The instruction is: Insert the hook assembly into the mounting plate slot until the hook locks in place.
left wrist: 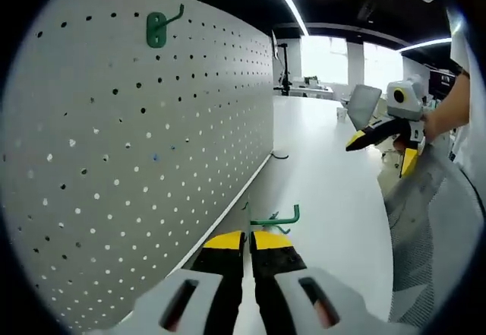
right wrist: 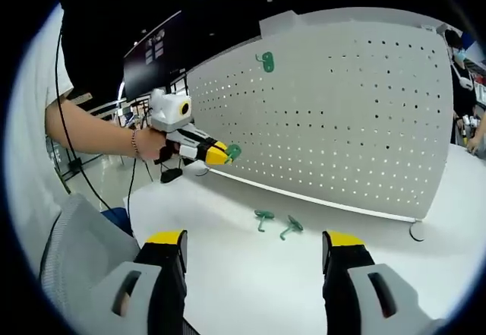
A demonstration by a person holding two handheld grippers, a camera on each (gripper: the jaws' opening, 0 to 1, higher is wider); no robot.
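- One green plastic hook [left wrist: 157, 28] already sits mounted high on the upright grey perforated pegboard panel [left wrist: 114, 160]; it also shows in the right gripper view at [right wrist: 266, 62], so at least one insertion looks finished.
- The left tool [left wrist: 247, 242] has its yellow-tipped black jaws nearly closed on a second green plastic hook assembly [left wrist: 277, 217]; the right gripper view shows the same tool [right wrist: 224, 153] holding that green piece up close to the panel, near the desk's far edge.
- This held hook does not appear seated in any hole yet, so the pressing-in and locking step seems to remain.
- The right tool [right wrist: 254, 248] is spread wide with nothing between its jaws, hovering over the white desk [right wrist: 228, 289]; in the left gripper view it is [left wrist: 380, 149], well apart from the panel.
- Two more loose green hooks [right wrist: 277, 222] lie on the desk just in front of the panel's base, untouched.
- Judged overall, the task appears mid-way: one hook up, one in hand, two waiting.
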